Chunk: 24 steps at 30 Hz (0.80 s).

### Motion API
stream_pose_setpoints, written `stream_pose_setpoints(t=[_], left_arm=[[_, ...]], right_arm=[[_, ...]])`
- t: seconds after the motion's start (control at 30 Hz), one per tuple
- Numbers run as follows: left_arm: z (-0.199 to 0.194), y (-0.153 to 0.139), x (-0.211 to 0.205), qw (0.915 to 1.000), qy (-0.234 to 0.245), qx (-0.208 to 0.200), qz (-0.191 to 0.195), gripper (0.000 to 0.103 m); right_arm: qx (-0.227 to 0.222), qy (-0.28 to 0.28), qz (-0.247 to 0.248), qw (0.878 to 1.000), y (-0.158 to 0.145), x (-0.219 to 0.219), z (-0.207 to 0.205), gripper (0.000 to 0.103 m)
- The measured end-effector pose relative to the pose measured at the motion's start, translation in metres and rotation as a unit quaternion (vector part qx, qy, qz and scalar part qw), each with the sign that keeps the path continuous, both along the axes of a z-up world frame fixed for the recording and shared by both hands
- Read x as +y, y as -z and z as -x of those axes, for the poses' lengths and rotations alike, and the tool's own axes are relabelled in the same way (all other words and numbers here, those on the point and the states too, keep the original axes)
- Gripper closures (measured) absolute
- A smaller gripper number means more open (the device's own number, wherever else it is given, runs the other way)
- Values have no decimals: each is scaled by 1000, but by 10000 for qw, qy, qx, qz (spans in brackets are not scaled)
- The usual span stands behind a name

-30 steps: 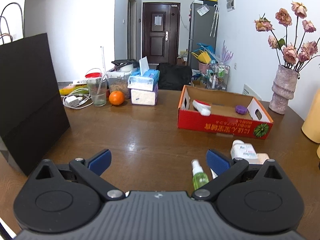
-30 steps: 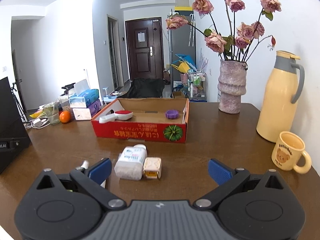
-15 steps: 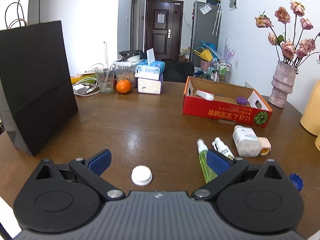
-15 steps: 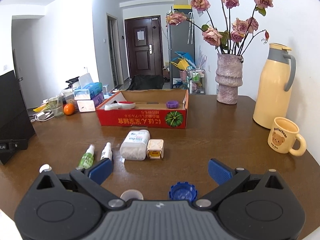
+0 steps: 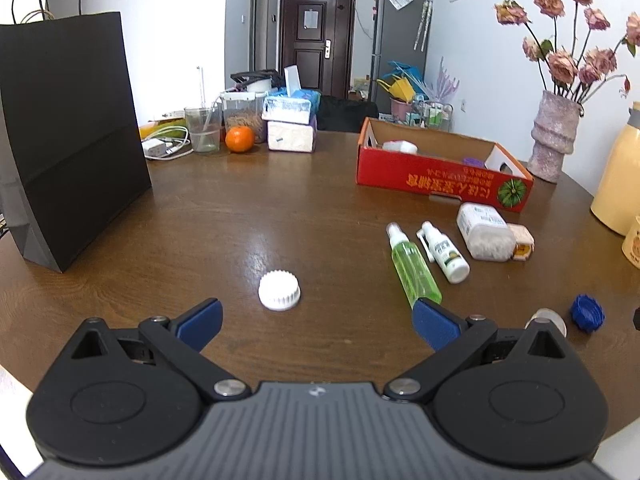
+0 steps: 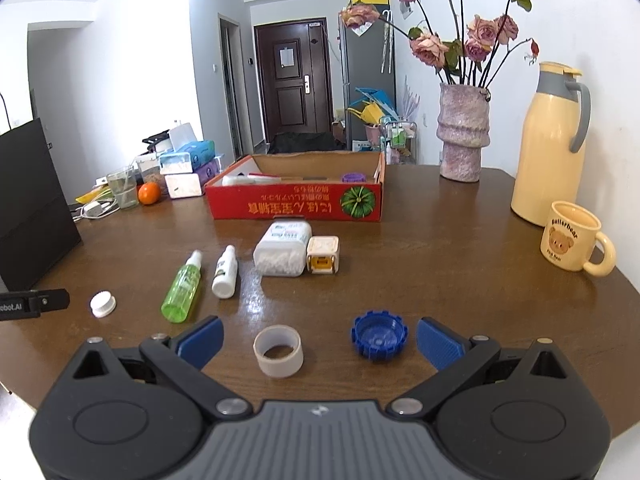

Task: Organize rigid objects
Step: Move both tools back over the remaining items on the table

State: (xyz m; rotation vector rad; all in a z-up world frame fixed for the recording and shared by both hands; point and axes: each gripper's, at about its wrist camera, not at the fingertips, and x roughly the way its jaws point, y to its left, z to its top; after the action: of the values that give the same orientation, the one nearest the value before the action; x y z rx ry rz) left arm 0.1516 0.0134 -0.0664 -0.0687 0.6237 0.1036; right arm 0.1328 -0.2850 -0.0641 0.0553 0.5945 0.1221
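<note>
Small rigid items lie on the brown table: a white cap [image 5: 279, 290], a green spray bottle [image 5: 412, 265], a white spray bottle [image 5: 445, 252], a white cotton-swab box [image 5: 485, 232], a small beige box [image 6: 323, 255], a blue cap [image 6: 379, 334] and a clear cap [image 6: 278, 351]. A red cardboard box [image 6: 296, 203] behind them holds a white item and a purple lid [image 6: 353, 177]. My left gripper [image 5: 316, 320] is open, just behind the white cap. My right gripper [image 6: 318, 340] is open, with the clear and blue caps between its fingers' line.
A black paper bag [image 5: 68, 128] stands at the left. Behind are tissue packs [image 5: 291, 120], an orange [image 5: 239, 139], a glass [image 5: 203, 128] and cables. A vase of roses [image 6: 463, 136], a yellow thermos [image 6: 550, 144] and a bear mug [image 6: 573, 242] stand at the right.
Both grippers have pulled back toward the near table edge and risen. The white cap, blue cap and clear cap have come into view. Both stay open.
</note>
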Motion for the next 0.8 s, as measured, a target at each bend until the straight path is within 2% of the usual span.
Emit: stream_pose_setpoints(t=[0.43,0.8], left_arm=[[4,9,3,10000,-18,80,56,0],[-6,25,16,9996,-152,230,72,0]], right_arm=[[172,-67,2,9998,15,6,4,0],[344,-211,14,9992,37,21,-13,1]])
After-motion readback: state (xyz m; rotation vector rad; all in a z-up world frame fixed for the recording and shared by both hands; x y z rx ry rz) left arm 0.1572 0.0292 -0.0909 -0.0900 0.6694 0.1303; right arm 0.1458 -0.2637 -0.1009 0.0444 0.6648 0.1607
